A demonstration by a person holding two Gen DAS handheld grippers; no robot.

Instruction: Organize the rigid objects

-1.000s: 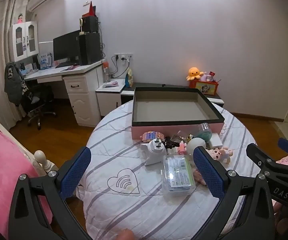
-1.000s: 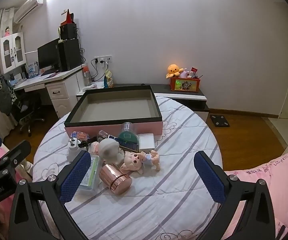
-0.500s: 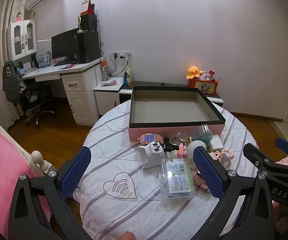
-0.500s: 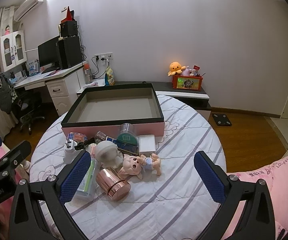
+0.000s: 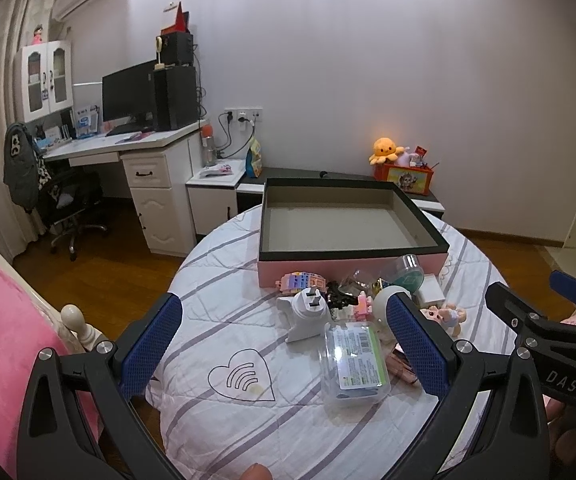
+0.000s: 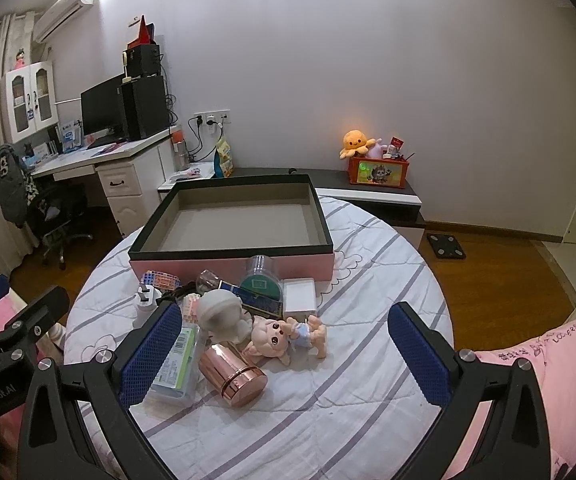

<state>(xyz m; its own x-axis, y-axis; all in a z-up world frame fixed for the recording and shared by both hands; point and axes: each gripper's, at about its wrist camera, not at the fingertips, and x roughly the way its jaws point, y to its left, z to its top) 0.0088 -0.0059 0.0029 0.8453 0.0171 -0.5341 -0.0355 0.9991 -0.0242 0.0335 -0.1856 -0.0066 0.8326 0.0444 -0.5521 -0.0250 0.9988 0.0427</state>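
Both the left gripper (image 5: 283,344) and right gripper (image 6: 281,354) hover with fingers spread wide, holding nothing. Beyond them, the clear plastic case (image 5: 354,362), shiny copper cylinder (image 6: 233,372) and pale doll figure (image 6: 288,336) lie clustered on the striped round surface (image 6: 368,380). Farthest, the black-rimmed pink box (image 6: 231,258) sits empty; sorting looks unstarted.

The left tool (image 5: 283,344) is held level with its two blue-padded fingers (image 5: 151,344) spread wide apart and nothing between them. The right tool (image 6: 283,352) is likewise spread wide, its blue pads (image 6: 416,356) gripping nothing. Each tool shows at the edge of the other's view, so they sit side by side. A fingertip (image 5: 256,471) peeks in just beneath the left tool.
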